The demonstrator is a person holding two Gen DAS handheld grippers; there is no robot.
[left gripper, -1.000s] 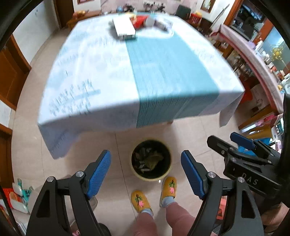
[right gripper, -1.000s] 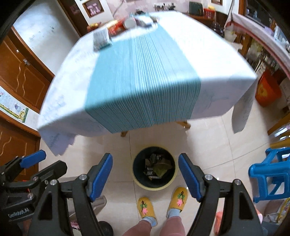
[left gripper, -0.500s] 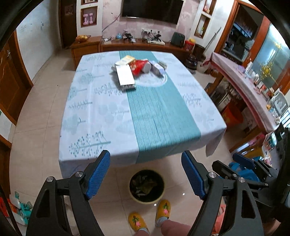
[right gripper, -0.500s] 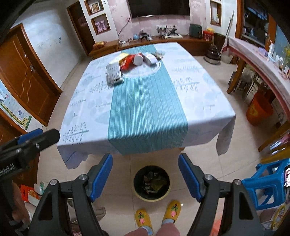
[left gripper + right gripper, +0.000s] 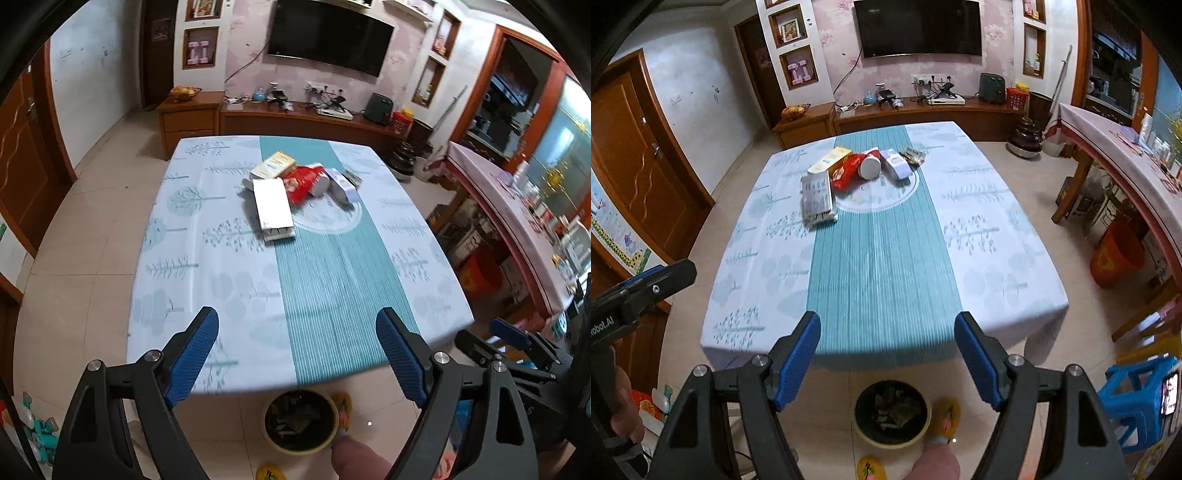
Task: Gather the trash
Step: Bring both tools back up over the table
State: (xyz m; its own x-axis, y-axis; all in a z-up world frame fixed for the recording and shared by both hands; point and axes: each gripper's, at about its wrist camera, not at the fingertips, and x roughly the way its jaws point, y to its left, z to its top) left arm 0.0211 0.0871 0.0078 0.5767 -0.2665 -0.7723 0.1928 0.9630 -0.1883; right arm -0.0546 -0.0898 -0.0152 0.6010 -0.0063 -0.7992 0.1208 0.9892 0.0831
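Left gripper (image 5: 295, 332) angled down over near table edge, ribbed blue pads opening, nothing between; right gripper (image 5: 886, 338) likewise tilted, spread wide and empty. Flat cartons and a glossy red wrapper (image 5: 301, 182), possibly a snack pack, heaped at far end of tablecloth (image 5: 207, 266). Round dark bin (image 5: 892, 417) on tiled floor below.

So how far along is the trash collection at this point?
Done: the bin on the floor already holds scraps. In hand: nothing; the left gripper is opening with nothing between its jaws, and the right gripper is open and empty. Left: the pile of boxes and packets at the table's far end.
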